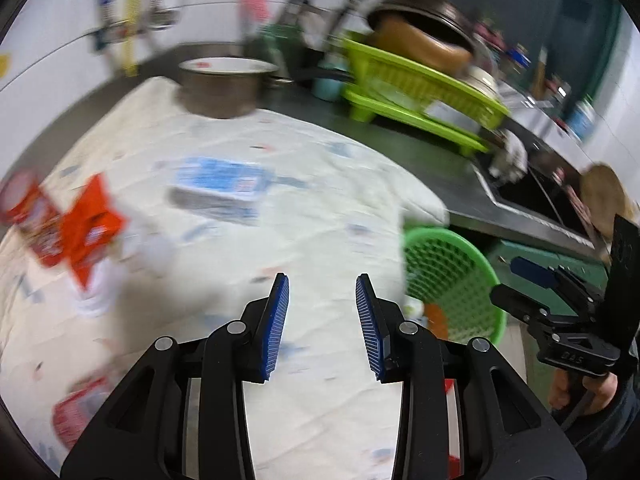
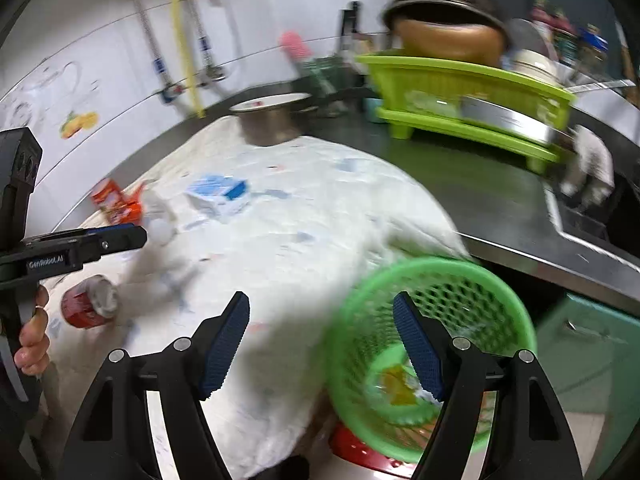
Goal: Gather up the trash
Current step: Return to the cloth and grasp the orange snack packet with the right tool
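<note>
While both views are smeared by blur, the left claw (image 1: 322, 328) stands partly spread over the white cloth (image 1: 320, 208) on the tabletop (image 1: 420, 160), nothing between its blue pads. The right claw (image 2: 322, 346) is spread wider and empty, one pad over the green basket (image 2: 472, 276), which holds a yellow scrap (image 2: 394, 388). On the cloth lie a red can (image 2: 86, 306), orange packets (image 2: 118, 202) and a blue-and-white carton (image 2: 220, 196); their print is too blurred to read. The only legible writing is "GenRobot.AI" on the left claw's body in the right view.
</note>
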Motion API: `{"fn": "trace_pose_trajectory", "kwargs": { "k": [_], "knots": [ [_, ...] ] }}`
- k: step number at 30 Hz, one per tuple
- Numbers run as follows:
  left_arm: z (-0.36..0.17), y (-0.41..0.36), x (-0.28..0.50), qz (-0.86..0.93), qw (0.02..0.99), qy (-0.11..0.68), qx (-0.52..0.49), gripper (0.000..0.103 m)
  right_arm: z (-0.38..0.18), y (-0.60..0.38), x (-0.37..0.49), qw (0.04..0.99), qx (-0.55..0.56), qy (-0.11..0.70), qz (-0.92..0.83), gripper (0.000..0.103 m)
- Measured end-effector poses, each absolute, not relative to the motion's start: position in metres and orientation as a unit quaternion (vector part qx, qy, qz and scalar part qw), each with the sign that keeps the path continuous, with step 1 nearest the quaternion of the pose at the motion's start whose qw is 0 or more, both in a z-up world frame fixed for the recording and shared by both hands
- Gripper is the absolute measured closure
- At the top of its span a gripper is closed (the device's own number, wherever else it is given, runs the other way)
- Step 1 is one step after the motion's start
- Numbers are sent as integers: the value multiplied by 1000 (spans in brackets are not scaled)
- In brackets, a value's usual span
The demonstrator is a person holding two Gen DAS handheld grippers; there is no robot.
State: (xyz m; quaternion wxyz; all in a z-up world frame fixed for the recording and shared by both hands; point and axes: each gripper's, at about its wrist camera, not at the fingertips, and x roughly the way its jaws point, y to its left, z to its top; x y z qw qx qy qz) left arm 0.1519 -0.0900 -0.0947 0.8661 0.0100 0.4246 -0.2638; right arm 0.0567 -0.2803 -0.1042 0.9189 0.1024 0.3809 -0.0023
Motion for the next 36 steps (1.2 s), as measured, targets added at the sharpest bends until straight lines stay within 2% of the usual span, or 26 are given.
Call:
{"fn": "trace_pose_trajectory", "kwargs": {
  "k": [11, 16, 23, 32, 36],
  "knots": [
    [-88, 41, 170, -142, 899, 411, -56, 68, -92, -183, 135, 915, 70, 378, 123, 32],
    [-93, 80, 170, -107, 903, 409, -81, 68, -89, -139, 178, 906, 67, 379, 175, 37],
    [-104, 114, 170, -78, 903, 409, -110, 68, -97, -91, 233, 888, 85, 392, 227, 51],
    [-110, 137, 173, -65, 902, 407, -128, 68, -116, -62, 296, 868, 129, 414, 241, 55],
    [-114, 141, 176, -63, 901, 409, -130, 68, -123, -52, 314, 864, 128, 423, 240, 60]
  ]
}}
